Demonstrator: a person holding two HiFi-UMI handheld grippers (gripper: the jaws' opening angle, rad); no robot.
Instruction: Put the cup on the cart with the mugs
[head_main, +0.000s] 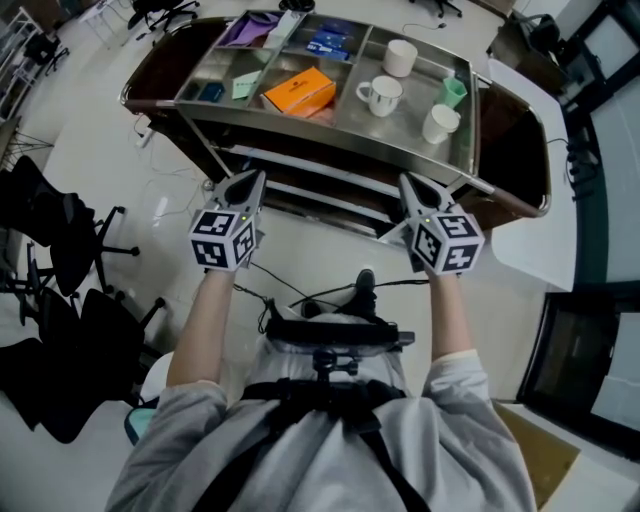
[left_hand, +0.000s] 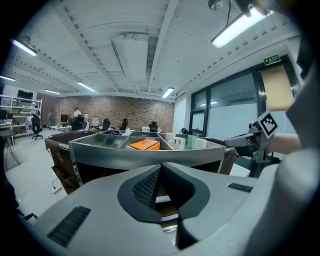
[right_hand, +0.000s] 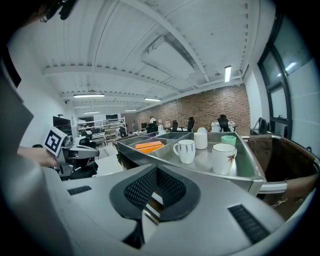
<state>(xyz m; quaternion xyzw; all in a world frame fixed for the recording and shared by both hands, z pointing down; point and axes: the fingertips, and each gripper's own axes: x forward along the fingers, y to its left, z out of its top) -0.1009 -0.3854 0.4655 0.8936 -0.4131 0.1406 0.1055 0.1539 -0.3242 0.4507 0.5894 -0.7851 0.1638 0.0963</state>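
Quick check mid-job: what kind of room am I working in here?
Probably an open-plan office or lab: black office chairs, a brick back wall, and long ceiling strip lights.

On my feed, the wearer has a light grey sweatshirt (head_main: 250, 440) with sleeves pushed up, crossed by black harness straps (head_main: 345, 400) below a black chest mount (head_main: 335, 335). The left hand-held gripper (head_main: 252, 180) and right hand-held gripper (head_main: 408, 183) have pale grey shells, dark mesh-textured pads and cubes of black-and-white square markers.

Mugs (head_main: 380, 96) in right compartment of cart (head_main: 330, 143), cup (head_main: 452, 91) among them by right wall, box (head_main: 298, 90) in middle compartment
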